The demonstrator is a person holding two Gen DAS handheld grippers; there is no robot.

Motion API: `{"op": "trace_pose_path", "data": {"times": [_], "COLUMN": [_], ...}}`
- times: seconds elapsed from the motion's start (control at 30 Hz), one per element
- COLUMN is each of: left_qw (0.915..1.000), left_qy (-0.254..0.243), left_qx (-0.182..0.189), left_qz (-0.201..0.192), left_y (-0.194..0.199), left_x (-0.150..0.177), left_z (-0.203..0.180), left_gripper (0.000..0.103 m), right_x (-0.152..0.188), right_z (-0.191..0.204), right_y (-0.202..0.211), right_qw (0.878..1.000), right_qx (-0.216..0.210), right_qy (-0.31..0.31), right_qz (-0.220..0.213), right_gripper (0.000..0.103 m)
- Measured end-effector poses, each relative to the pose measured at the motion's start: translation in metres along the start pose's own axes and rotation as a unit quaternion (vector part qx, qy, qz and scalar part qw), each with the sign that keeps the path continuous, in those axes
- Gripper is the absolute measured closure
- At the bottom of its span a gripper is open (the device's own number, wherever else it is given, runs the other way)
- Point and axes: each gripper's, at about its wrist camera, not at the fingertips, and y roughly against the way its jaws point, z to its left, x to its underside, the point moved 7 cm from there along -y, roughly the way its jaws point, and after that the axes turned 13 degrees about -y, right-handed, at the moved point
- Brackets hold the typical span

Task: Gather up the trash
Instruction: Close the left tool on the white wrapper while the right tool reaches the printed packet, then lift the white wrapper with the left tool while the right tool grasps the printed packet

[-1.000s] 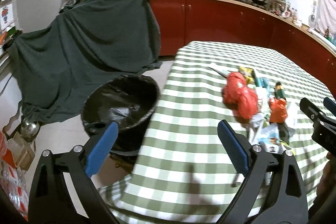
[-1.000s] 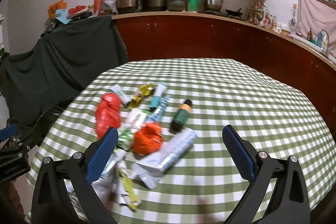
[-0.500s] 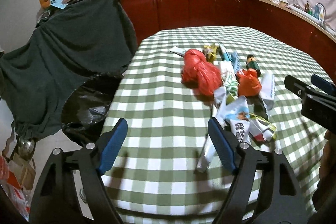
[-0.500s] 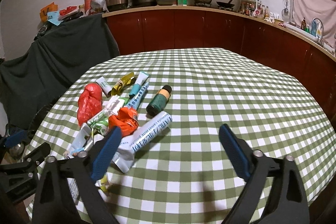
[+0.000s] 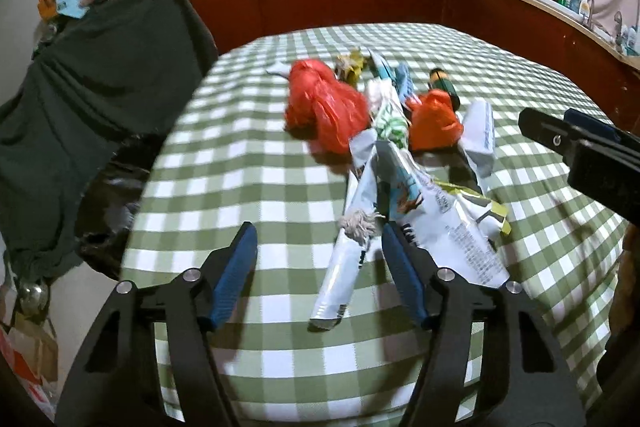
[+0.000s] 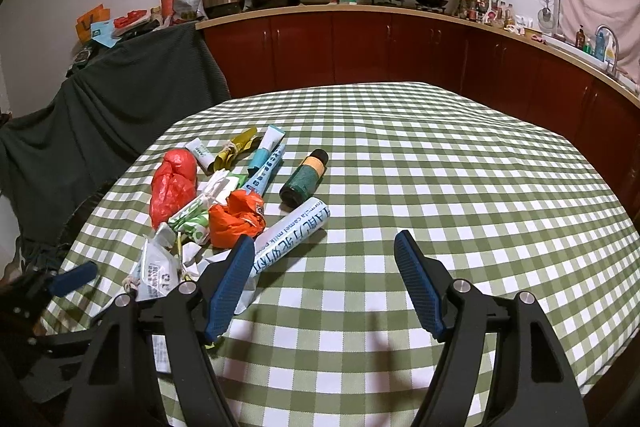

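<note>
A pile of trash lies on the green checked tablecloth (image 5: 248, 163): a red plastic bag (image 5: 324, 111) (image 6: 172, 187), an orange bag (image 5: 434, 123) (image 6: 236, 219), a dark green bottle (image 6: 304, 179), tubes and crumpled wrappers. My left gripper (image 5: 319, 231) hovers low over the pile's near end. Its jaws are closing, and a long white sachet (image 5: 336, 283) lies between them beside the right finger, with no pad pressing on it. My right gripper (image 6: 325, 239) is also closing, over bare cloth. A white-and-blue wrapper (image 6: 292, 239) runs under its left finger.
A bin with a black liner (image 5: 108, 195) stands on the floor left of the table, partly hidden by the table edge. A dark cloth (image 5: 92, 79) drapes over something behind it. Red cabinets (image 6: 400, 51) with pots on the counter line the back wall.
My left gripper swung from the bin toward the trash pile, sank closer to the table, and its jaws narrowed. The right gripper's jaws narrowed too, and it edged nearer the pile.
</note>
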Motion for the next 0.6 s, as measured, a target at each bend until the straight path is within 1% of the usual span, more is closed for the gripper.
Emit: {"op": "trace_pose_path", "data": {"times": [0.03,0.1,0.17,0.2,0.27,0.33,0.47,0.6], "left_qw": [1.0,1.0,1.0,1.0,0.9999,0.9998,0.9996,0.9997], "left_qy": [0.001,0.001,0.003,0.008,0.012,0.017,0.027,0.022], "left_qx": [0.004,0.001,0.002,0.002,-0.003,-0.007,0.009,-0.008], "left_qz": [0.002,0.0,-0.001,-0.003,-0.004,-0.003,-0.008,-0.01], "left_y": [-0.003,-0.005,-0.006,-0.007,-0.006,-0.005,0.0,0.008], "left_x": [0.001,0.001,0.002,0.002,0.003,0.004,0.004,0.008], "left_z": [0.0,0.0,0.001,0.003,0.008,0.011,0.014,0.019], "left_gripper": [0.044,0.048,0.059,0.062,0.076,0.082,0.084,0.084], "right_x": [0.0,0.001,0.003,0.004,0.006,0.007,0.011,0.015], "right_z": [0.0,0.002,0.003,0.004,0.006,0.009,0.016,0.027], "right_y": [0.0,-0.001,-0.003,-0.003,-0.004,-0.005,-0.004,-0.001], "right_qw": [1.0,1.0,1.0,1.0,1.0,1.0,1.0,1.0], "right_qx": [-0.001,-0.001,-0.001,-0.002,-0.003,-0.004,-0.009,-0.019], "right_qy": [0.0,0.0,0.001,0.001,0.004,0.006,0.012,0.02], "right_qz": [0.001,0.003,0.006,0.006,0.008,0.01,0.011,0.014], "right_gripper": [0.033,0.033,0.033,0.033,0.033,0.033,0.033,0.033]}}
